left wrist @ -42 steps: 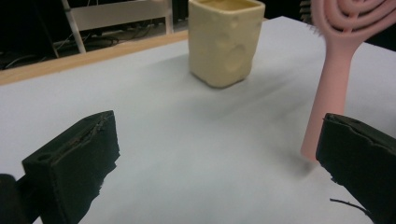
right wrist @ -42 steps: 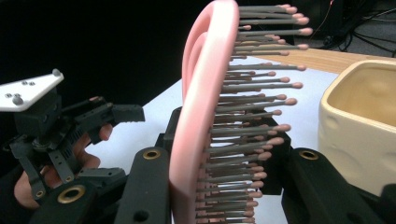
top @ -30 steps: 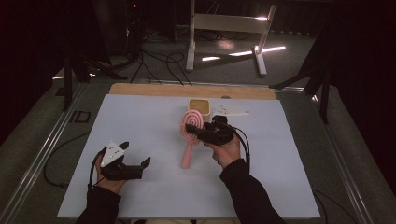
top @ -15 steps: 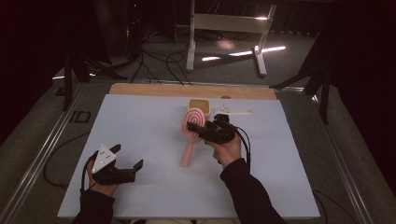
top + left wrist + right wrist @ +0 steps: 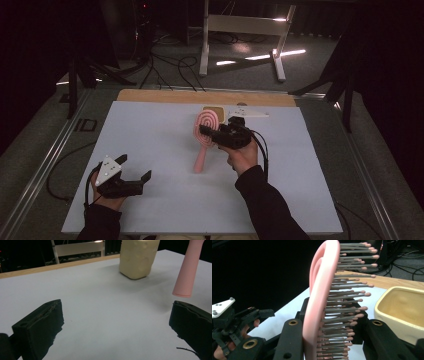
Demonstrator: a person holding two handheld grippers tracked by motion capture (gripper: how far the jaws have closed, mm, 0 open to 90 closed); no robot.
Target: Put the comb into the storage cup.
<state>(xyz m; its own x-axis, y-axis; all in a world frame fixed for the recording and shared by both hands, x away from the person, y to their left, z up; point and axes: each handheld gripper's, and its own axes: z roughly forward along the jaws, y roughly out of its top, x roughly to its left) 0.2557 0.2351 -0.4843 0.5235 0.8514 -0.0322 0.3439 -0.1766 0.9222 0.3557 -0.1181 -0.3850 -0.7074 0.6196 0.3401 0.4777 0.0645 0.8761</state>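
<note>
Pink hairbrush [image 5: 322, 302] sits clamped in the right hand-held gripper [image 5: 329, 337]; left hand-held gripper [image 5: 117, 322] gapes empty.

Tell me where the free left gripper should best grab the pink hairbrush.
Probably the handle: it is slim, bare and hangs clear of the table, pointing toward the left gripper, whose jaws stand open. Come from the handle's left side, jaws across it. The right gripper already clamps the bristled head.
</note>
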